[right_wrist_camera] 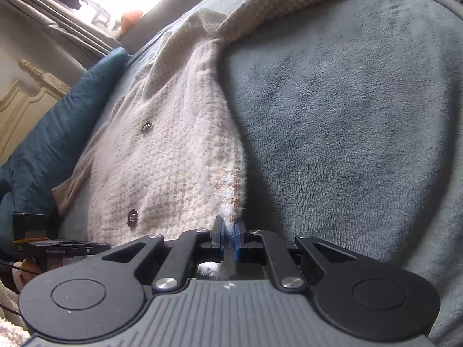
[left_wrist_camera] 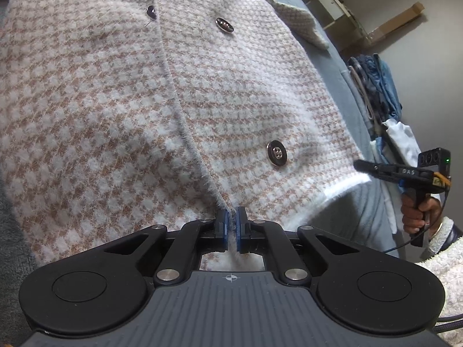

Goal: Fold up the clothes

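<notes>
cardigan (left_wrist_camera: 173,101) lies flat on the grey blanket (right_wrist_camera: 347,115), buttoned front up, long axis running away from both cameras, hem nearest | left gripper (left_wrist_camera: 231,225) pinched on the hem at the placket | right gripper (right_wrist_camera: 228,238) nearly closed on the hem corner | lettering on that gripper's side looks like "DAS"

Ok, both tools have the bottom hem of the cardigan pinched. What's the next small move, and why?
Probably lift both together and carry the hem toward the collar. The left tool grips the hem at the button placket, the right tool grips its corner, and the cardigan lies flat on the grey blanket.
</notes>
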A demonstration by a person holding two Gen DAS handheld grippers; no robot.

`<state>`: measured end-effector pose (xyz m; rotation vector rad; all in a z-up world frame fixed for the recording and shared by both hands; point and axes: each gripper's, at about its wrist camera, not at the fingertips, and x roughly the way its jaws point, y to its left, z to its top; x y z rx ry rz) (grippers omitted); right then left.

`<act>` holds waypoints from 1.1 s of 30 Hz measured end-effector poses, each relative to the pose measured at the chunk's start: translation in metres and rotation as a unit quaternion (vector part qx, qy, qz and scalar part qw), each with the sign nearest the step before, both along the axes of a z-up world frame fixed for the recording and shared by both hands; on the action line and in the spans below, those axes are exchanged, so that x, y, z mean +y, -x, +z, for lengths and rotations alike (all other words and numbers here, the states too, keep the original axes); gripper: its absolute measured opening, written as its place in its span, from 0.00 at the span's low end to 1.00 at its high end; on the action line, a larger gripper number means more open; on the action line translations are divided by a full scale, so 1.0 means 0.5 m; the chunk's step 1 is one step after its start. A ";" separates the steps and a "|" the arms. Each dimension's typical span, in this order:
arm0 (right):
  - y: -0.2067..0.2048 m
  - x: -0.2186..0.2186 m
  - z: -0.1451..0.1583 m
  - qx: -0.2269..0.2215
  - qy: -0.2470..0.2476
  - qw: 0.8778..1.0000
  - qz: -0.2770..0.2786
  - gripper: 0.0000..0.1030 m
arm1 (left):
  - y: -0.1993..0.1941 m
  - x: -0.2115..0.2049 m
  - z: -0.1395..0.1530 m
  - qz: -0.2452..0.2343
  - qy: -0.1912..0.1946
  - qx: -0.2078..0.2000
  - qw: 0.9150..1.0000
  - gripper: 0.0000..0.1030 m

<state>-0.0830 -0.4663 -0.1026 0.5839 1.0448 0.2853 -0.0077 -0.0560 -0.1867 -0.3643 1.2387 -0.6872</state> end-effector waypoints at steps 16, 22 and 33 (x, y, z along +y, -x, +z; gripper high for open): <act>0.004 -0.005 -0.069 0.032 -0.002 0.999 -0.030 0.06 | 0.001 0.004 0.015 -0.020 0.000 -0.032 0.999 0.03; 0.010 -0.008 -0.067 0.022 -0.013 0.999 -0.043 0.06 | -0.003 0.009 0.033 -0.012 0.016 -0.048 0.999 0.03; 0.016 -0.025 -0.090 0.045 -0.053 0.995 -0.070 0.14 | 0.008 0.002 0.002 -0.026 -0.021 -0.044 0.998 0.07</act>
